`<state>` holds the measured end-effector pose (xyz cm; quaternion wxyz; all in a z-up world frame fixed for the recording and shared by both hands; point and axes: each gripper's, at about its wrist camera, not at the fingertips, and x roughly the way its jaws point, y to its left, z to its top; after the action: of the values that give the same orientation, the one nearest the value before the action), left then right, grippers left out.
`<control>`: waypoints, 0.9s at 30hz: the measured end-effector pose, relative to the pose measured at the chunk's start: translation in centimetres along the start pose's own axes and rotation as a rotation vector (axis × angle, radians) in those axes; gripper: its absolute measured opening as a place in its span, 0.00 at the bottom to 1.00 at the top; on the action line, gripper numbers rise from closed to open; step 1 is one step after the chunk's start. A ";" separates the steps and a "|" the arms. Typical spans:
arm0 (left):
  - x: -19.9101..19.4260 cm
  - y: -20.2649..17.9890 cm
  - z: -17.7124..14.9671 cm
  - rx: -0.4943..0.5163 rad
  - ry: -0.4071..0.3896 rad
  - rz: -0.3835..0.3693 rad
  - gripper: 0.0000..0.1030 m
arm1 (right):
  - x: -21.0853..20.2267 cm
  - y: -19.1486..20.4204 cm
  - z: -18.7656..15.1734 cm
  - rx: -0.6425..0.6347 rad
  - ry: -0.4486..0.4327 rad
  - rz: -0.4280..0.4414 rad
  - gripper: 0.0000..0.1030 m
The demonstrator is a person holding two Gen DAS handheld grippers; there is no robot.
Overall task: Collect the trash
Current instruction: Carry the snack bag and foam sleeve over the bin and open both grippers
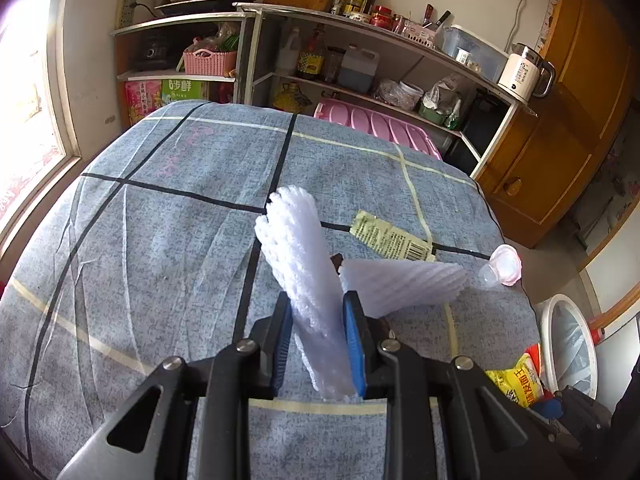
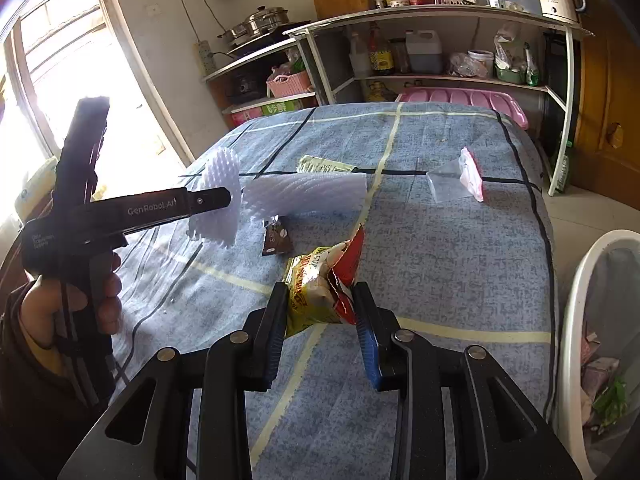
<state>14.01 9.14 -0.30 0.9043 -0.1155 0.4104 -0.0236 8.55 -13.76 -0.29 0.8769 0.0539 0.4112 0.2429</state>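
Observation:
My left gripper point(image 1: 320, 312) is shut on a white foam net sleeve point(image 1: 300, 248), held above the blue checked tablecloth point(image 1: 160, 220); it also shows in the right wrist view point(image 2: 218, 200). A second foam sleeve point(image 1: 404, 284) lies beside it point(image 2: 308, 194). My right gripper point(image 2: 320, 300) is shut on a yellow and red snack bag point(image 2: 320, 284), seen too in the left wrist view point(image 1: 520, 380). On the cloth lie a yellow-green wrapper point(image 1: 392, 240), a small brown wrapper point(image 2: 276, 240) and a clear plastic cup with pink lid point(image 2: 456, 182).
A white trash bin point(image 2: 576, 304) with a liner and some trash stands at the table's right side; it shows in the left wrist view point(image 1: 548, 344). Shelves point(image 2: 440, 20) with bottles, pots and a kettle stand behind the table. A window is at left.

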 end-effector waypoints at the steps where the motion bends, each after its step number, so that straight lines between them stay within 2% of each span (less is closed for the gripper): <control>1: -0.3 -0.3 -0.1 0.007 -0.006 0.000 0.26 | -0.3 -0.1 0.0 0.003 -0.008 -0.001 0.33; 11: -3.3 -3.0 -1.2 0.052 -0.040 -0.037 0.26 | -4.0 -1.4 -0.4 0.038 -0.071 -0.016 0.33; 27: -6.7 -11.1 -3.0 0.196 -0.074 -0.153 0.26 | -9.6 -5.4 -1.4 0.130 -0.161 -0.092 0.33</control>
<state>7.91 -1.28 5.24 0.9213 -0.0584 0.3623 -0.1284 4.32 -23.17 3.88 0.9121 0.1110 0.3561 0.1701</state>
